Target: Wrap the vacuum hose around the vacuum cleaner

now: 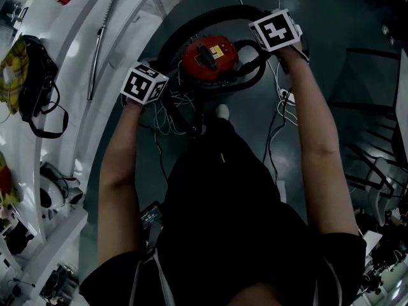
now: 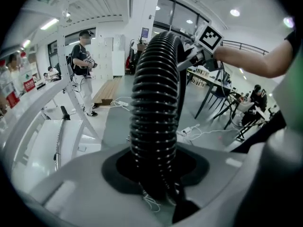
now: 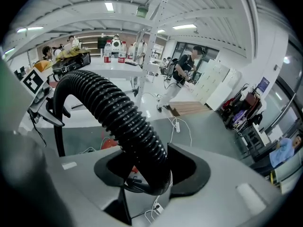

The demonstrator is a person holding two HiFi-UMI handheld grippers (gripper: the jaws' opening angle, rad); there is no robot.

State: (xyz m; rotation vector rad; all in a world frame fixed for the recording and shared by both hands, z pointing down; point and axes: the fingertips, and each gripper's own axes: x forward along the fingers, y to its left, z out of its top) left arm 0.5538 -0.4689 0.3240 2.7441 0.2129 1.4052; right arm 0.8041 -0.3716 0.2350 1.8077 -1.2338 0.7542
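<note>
The red vacuum cleaner (image 1: pixel 210 57) stands on the dark floor in front of me in the head view. Its black ribbed hose (image 1: pixel 191 24) curves round its far side from one gripper to the other. My left gripper (image 1: pixel 153 78) is at the cleaner's left. In the left gripper view, the left gripper (image 2: pixel 156 167) is shut on the hose (image 2: pixel 156 108), which rises straight up from between the black pads. My right gripper (image 1: pixel 275 32) is at the cleaner's far right. In the right gripper view, the right gripper (image 3: pixel 151 174) is shut on the hose (image 3: pixel 118 112), which arches away to the left.
White tables run along the left with a metal wand (image 1: pixel 102 40) and a black bag (image 1: pixel 35 81). Loose cables (image 1: pixel 172 116) and a power strip (image 1: pixel 287 96) lie on the floor by the cleaner. A person (image 2: pixel 85 65) stands farther off. Dark chair frames (image 1: pixel 376 171) crowd the right.
</note>
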